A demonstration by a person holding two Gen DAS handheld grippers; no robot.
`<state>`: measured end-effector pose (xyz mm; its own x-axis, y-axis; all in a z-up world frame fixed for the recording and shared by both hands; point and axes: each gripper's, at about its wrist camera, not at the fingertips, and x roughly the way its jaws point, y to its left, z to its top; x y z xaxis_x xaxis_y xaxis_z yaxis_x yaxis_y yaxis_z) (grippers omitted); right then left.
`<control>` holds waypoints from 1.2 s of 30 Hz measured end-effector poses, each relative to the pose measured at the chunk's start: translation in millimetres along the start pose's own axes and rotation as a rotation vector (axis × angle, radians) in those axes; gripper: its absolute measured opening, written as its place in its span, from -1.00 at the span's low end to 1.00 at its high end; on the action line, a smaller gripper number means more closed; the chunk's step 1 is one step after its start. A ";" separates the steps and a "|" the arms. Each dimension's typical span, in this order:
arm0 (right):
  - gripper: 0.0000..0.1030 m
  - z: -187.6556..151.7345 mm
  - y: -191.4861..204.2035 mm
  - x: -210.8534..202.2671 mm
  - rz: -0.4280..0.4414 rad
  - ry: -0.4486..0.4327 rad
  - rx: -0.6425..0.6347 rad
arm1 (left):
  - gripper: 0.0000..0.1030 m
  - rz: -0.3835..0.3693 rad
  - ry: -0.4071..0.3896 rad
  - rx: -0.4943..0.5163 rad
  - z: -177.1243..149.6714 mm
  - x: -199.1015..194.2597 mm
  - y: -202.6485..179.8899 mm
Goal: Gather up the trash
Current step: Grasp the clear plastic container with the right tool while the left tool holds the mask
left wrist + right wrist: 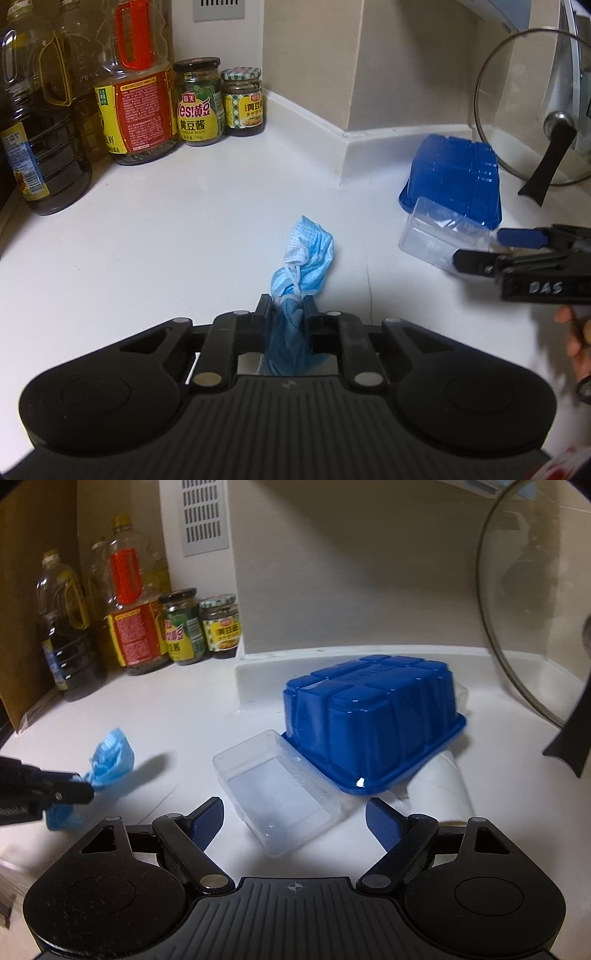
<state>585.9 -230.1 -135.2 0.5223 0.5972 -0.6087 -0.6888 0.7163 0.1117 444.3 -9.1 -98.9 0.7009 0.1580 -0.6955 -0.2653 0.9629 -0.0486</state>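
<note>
Left gripper (289, 308): jaws drawn narrow, clamped on a crumpled blue face mask (303, 258). The lower part of the mask is bunched between the pads; the upper part, with its white ear loops, sticks out ahead of the fingertips above the white counter (166, 240).

Right gripper (294, 818): jaws spread wide, blue pads on either side of the near end of a clear plastic container (277, 786), no contact visible. The container lies open side up on the counter, its far edge against an upturned blue plastic tray (373, 723). The near right corner of the tray rests on something white beneath it, identity unclear.

Beyond the tray, right: a glass pot lid (532, 110) with a black handle, leaning upright.

Far left corner by the wall: cooking oil bottles (40, 140) and two sauce jars (201, 103), well apart from the mask.
</note>
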 end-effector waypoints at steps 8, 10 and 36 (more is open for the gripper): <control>0.62 -0.8 3.8 17.6 0.032 0.032 0.000 | -0.72 -0.009 -0.014 -0.023 2.9 -8.2 5.8; 0.62 -2.1 8.1 16.4 0.052 0.035 -0.003 | -0.72 -0.007 -0.014 -0.026 2.4 -9.6 7.6; 0.49 3.5 36.1 35.6 -0.045 0.002 0.062 | -0.72 0.007 -0.009 -0.089 1.4 -11.6 20.8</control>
<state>581.4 -181.7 -150.0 0.5512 0.5634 -0.6155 -0.6323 0.7633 0.1325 431.5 9.3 -90.8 0.7044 0.1670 -0.6899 -0.3280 0.9385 -0.1077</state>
